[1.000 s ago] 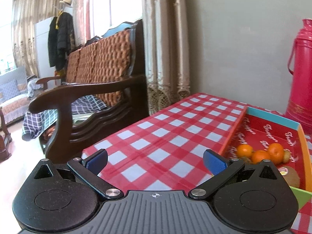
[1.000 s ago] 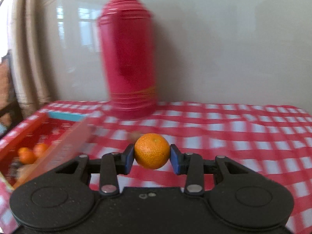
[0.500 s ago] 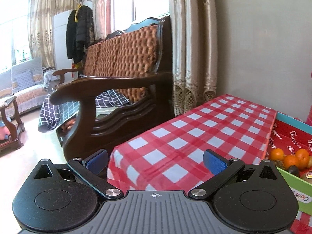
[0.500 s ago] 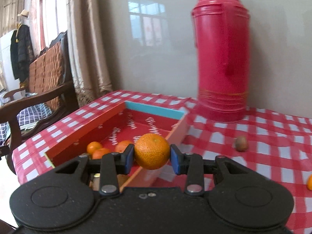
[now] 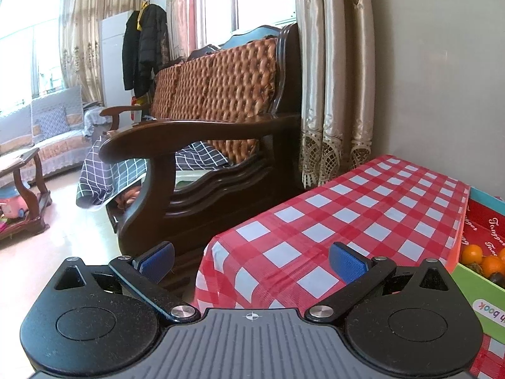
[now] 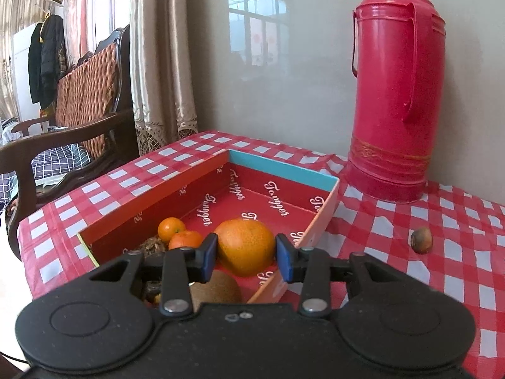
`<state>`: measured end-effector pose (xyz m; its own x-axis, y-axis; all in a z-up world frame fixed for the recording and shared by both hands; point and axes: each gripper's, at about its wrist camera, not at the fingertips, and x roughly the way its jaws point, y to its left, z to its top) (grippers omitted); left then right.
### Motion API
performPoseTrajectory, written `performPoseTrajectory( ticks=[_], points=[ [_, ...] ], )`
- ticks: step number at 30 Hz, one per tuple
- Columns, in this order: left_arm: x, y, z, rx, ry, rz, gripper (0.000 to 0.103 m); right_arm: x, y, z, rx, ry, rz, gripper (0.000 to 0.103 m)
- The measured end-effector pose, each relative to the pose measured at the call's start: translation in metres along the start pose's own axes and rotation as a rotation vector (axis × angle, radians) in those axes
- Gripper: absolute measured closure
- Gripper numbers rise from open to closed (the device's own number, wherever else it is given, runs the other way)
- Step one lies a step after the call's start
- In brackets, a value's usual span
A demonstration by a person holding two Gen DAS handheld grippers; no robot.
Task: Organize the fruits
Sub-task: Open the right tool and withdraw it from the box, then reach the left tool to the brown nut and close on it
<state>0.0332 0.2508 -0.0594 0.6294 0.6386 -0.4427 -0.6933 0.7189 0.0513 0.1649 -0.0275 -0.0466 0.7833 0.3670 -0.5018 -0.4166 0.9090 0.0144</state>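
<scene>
In the right wrist view my right gripper (image 6: 246, 257) is shut on an orange (image 6: 245, 245) and holds it over the near end of the red cardboard box (image 6: 277, 167). Two small oranges (image 6: 171, 228) and a brown kiwi (image 6: 217, 289) lie in the box. A small brown fruit (image 6: 421, 240) lies loose on the checked cloth to the right. My left gripper (image 5: 251, 260) is open and empty, at the table's left corner. The box's edge (image 5: 481, 287) with small oranges (image 5: 483, 260) shows at far right in the left wrist view.
A tall red thermos (image 6: 394, 94) stands against the wall behind the box. A dark wooden sofa (image 5: 205, 145) stands close to the table's left edge. The red-white checked tablecloth (image 5: 363, 218) covers the table.
My right gripper has carried the orange leftward from near the thermos to above the box and lower into it. My left gripper has drifted left, off toward the table corner.
</scene>
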Motion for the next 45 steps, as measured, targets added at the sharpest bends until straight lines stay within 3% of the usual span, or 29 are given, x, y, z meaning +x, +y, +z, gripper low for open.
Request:
performPoseTrajectory(
  ticks=[3,6,10,14,26,35,45],
  points=[
    [0.0,0.0,0.0,0.0,-0.001,-0.002,0.0,-0.001,0.003,0.001,-0.006,-0.006,0.01,0.061],
    [0.0,0.0,0.0,0.0,-0.002,-0.007,0.0,-0.005,0.006,0.003,-0.017,-0.029,0.001,0.045],
    [-0.001,-0.002,0.0,0.002,0.001,-0.017,0.0,-0.014,0.006,0.006,-0.023,-0.062,-0.017,0.043],
    [-0.004,-0.007,-0.001,0.011,-0.005,-0.026,0.0,-0.025,0.001,0.007,-0.022,-0.091,-0.056,0.034],
    [-0.023,-0.044,-0.005,0.113,-0.046,-0.081,0.0,-0.058,-0.046,-0.013,0.049,-0.133,-0.278,0.025],
    [-0.047,-0.098,-0.01,0.259,-0.089,-0.179,0.0,-0.082,-0.097,-0.038,0.122,-0.137,-0.44,0.023],
    [-0.076,-0.151,-0.017,0.312,-0.098,-0.31,0.0,-0.12,-0.133,-0.06,0.156,-0.155,-0.597,0.019]
  ],
)
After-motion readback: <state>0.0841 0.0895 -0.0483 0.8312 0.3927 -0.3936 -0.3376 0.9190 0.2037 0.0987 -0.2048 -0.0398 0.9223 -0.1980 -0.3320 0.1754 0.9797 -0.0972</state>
